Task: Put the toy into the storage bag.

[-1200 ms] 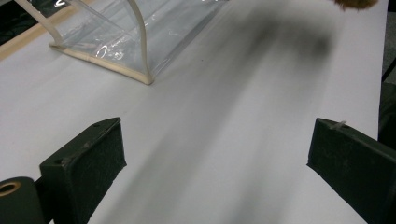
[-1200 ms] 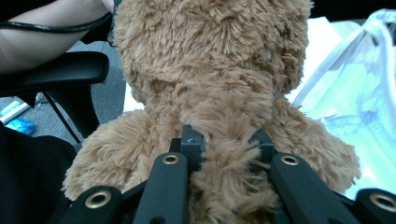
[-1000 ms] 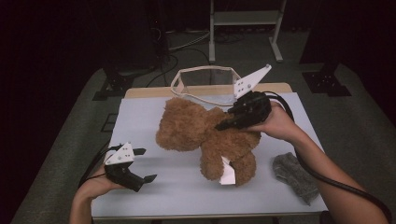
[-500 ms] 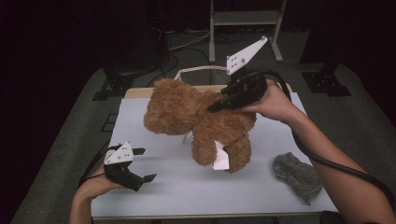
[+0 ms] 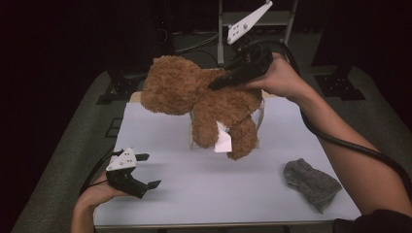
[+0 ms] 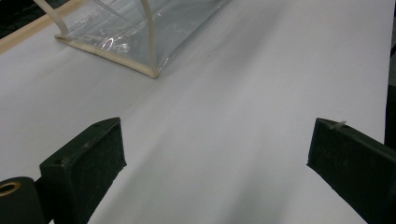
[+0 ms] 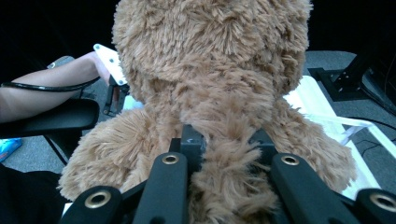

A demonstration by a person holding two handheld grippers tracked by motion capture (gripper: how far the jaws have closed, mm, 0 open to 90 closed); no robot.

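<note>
The right hand-held gripper [image 5: 216, 85] is pinching only a tuft of back fur on the teddy bear [image 5: 204, 104], which is hanging above the desk [image 5: 204, 194] before the clear bag [image 6: 135, 32]. Fur slipping could be dropping it. The left hand-held gripper [image 5: 145, 170] is resting spread.

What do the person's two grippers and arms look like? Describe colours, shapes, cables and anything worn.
Both the left gripper and the right gripper are black, each topped by a pale three-cornered plate dotted with small marks. The left gripper's pads are dark, blocky and matt. A thick black cable trails along the right forearm, which is bare to a dark sleeve.
</note>
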